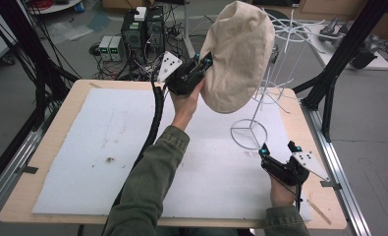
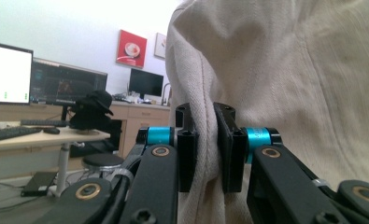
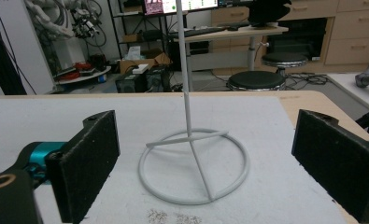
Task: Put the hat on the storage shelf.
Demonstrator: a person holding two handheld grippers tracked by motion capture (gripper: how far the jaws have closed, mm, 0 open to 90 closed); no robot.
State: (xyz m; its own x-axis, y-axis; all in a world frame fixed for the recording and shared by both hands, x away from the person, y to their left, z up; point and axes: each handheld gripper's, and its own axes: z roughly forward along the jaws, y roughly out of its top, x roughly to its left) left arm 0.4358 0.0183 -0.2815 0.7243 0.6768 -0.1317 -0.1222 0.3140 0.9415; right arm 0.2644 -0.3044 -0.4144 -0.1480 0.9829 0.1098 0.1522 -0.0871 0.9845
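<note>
Cap [image 1: 238, 54] pinched in left tool [image 1: 204, 63] beside rack [image 1: 275, 73]; right tool [image 1: 279, 147] wide.

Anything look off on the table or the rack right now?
Only small things: dark crumbs on the white mat at left, and more specks just before the rack's ring base. The rack stands upright; the hat looks undamaged.

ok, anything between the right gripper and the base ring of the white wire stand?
Nothing solid. In the right gripper view the open right gripper faces the stand's base ring across bare white mat, apart from a few dark specks near the ring.
</note>
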